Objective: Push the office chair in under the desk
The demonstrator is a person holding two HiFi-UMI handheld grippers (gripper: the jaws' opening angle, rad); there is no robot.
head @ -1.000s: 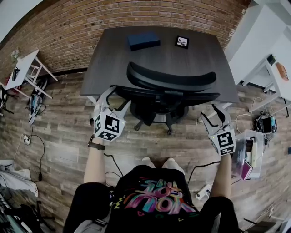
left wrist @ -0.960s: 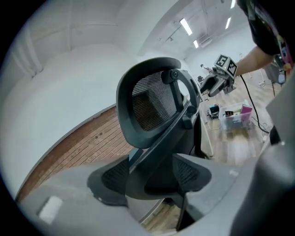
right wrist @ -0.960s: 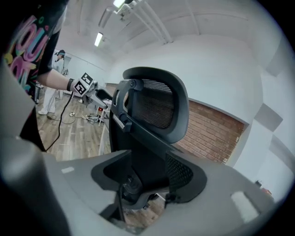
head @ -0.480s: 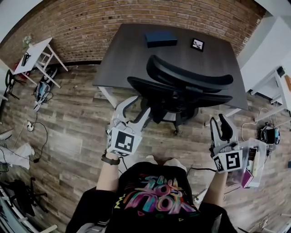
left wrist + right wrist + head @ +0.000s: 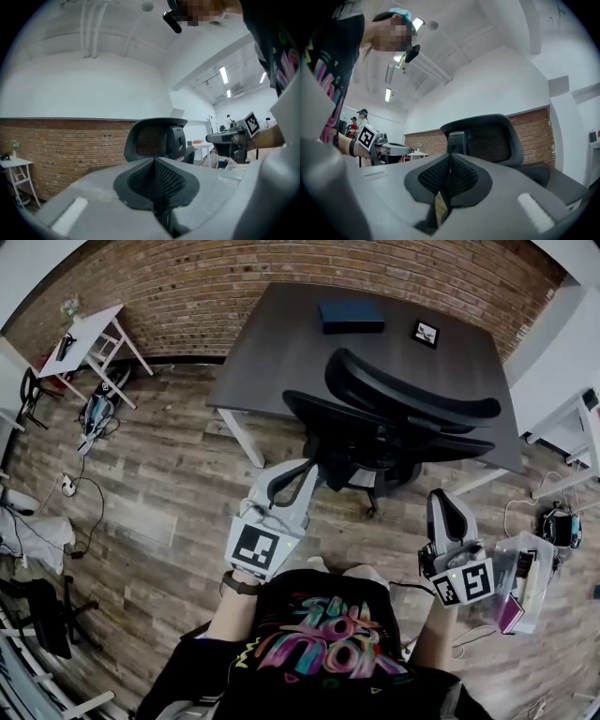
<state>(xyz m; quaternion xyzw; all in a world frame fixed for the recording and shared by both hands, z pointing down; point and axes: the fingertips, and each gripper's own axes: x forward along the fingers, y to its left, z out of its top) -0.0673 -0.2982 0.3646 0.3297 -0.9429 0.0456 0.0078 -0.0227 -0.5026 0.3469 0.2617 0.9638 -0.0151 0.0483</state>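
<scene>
Both tools are drawn back toward the person. The left gripper has just been closing, and its jaws now meet flat with nothing between them. The right gripper has done the same, its pads together on empty air. A second ago they stood open, flanking the chair on either side. Now both have come away from it and touch nothing.

Ahead of both sets of jaws stands the office chair, its backrest turned toward the grippers and filling the middle of each gripper's own view. Beyond it is the desk. The chair's seat looks tucked beneath the desk's near edge, with the backrest close up against that edge. My reading is that the push is finished and the person is letting go and stepping off, so little seems left to do.

As for containers, a clear plastic bin sits on the wooden floor just beside the right gripper, on its outer side. It holds a magenta item and some pale bits I can't identify. Far ahead of the grippers, on the desktop past the chair, lies a closed blue box, and whatever is inside is hidden. A small framed card lies near it.
</scene>
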